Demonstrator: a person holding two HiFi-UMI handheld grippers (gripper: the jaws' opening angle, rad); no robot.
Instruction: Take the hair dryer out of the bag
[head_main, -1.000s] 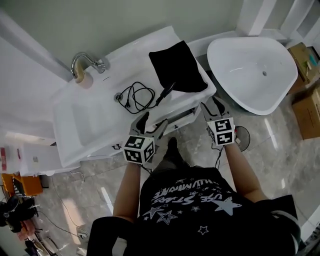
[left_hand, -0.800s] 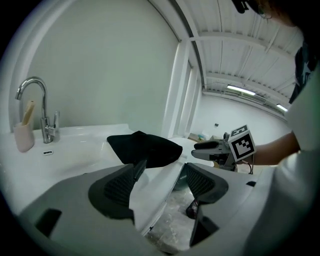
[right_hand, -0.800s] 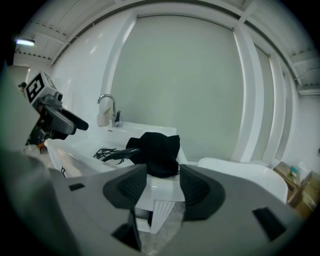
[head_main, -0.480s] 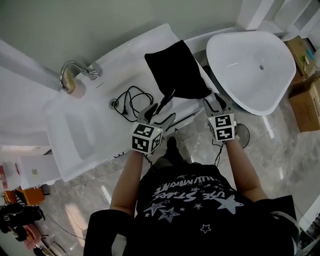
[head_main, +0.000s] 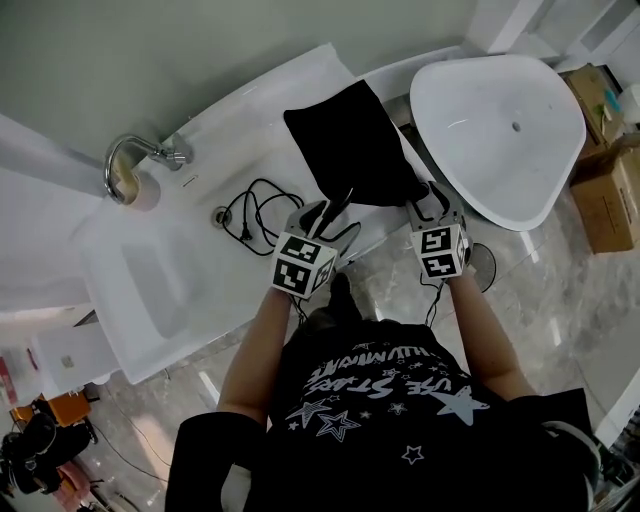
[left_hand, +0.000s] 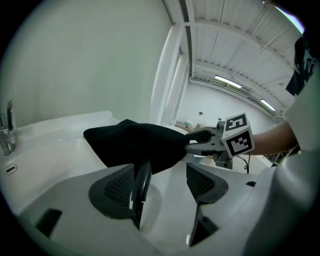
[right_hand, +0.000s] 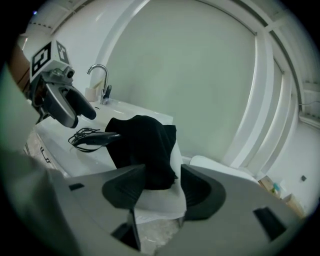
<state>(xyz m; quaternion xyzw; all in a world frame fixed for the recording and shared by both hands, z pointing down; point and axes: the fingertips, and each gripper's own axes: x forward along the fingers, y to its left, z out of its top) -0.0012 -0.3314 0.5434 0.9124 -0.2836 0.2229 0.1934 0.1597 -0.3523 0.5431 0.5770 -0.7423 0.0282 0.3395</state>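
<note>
A black fabric bag (head_main: 350, 140) lies on the white counter (head_main: 200, 235). The hair dryer's dark handle (head_main: 340, 198) pokes out of the bag's near end, and its black cord (head_main: 255, 208) lies coiled to the left. My left gripper (head_main: 327, 215) is open at the handle; in the left gripper view the handle (left_hand: 142, 177) runs along the inner side of the left jaw. My right gripper (head_main: 432, 195) is open at the bag's near right corner, and in the right gripper view the bag (right_hand: 145, 145) hangs between the jaws. The dryer's body is hidden inside the bag.
A chrome faucet (head_main: 130, 160) stands at the counter's far left beside a sunken basin (head_main: 150, 290). A white bathtub (head_main: 495, 120) sits to the right of the counter. Cardboard boxes (head_main: 605, 190) stand on the marble floor at far right.
Both grippers have moved forward from the counter's front edge to the bag's near end. The left one now has the dryer handle between its jaws.
</note>
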